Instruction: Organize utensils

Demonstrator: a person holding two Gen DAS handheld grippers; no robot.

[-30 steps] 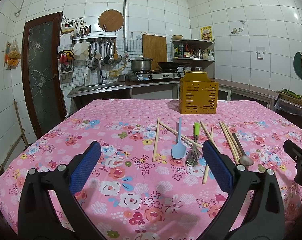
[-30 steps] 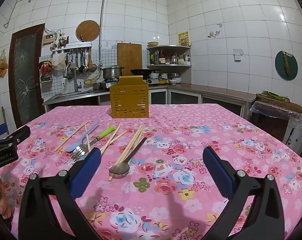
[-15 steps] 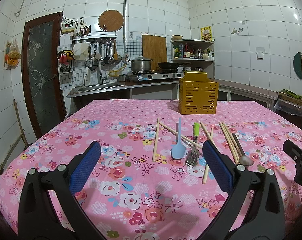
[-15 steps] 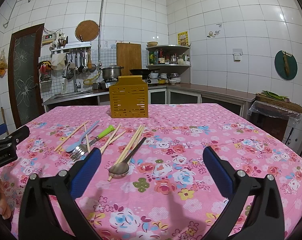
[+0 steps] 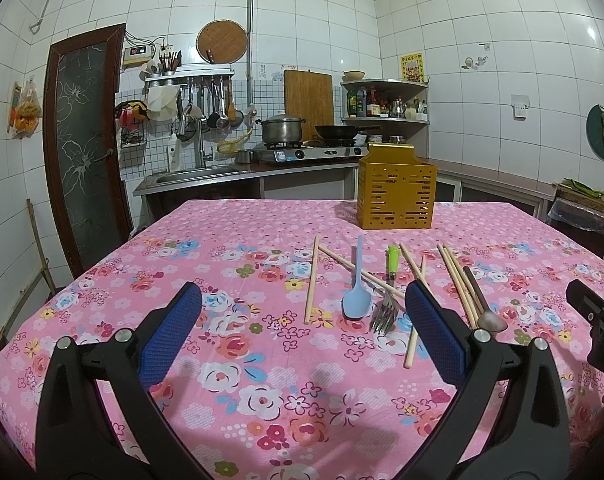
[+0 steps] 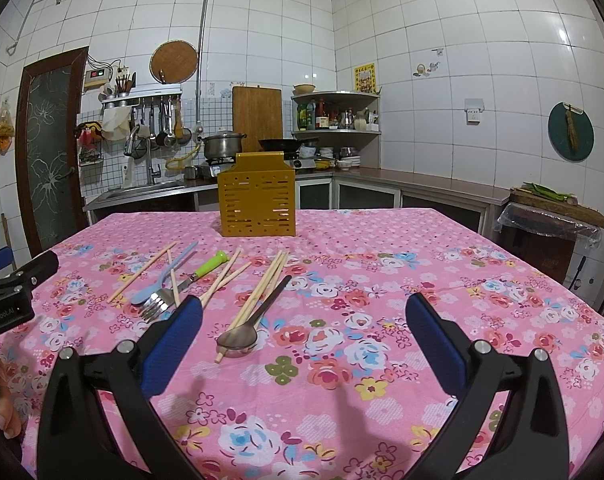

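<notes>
Utensils lie loose on the pink floral tablecloth (image 5: 238, 264): a light blue spoon (image 5: 357, 300), a fork with a green handle (image 5: 385, 312), a dark metal spoon (image 5: 491, 320) and several wooden chopsticks (image 5: 311, 284). A yellow slotted utensil holder (image 5: 396, 196) stands upright behind them. My left gripper (image 5: 302, 320) is open and empty, hovering in front of the utensils. My right gripper (image 6: 302, 320) is open and empty; the metal spoon (image 6: 238, 338), fork (image 6: 156, 302), blue spoon (image 6: 164, 280) and holder (image 6: 257, 206) show ahead of it, to the left.
The table's far edge meets a kitchen counter with a sink (image 5: 194, 174), a pot (image 5: 282, 130) and a stove. A dark door (image 5: 86, 152) is at the left. A side table with a wooden board (image 6: 558, 208) stands at the right.
</notes>
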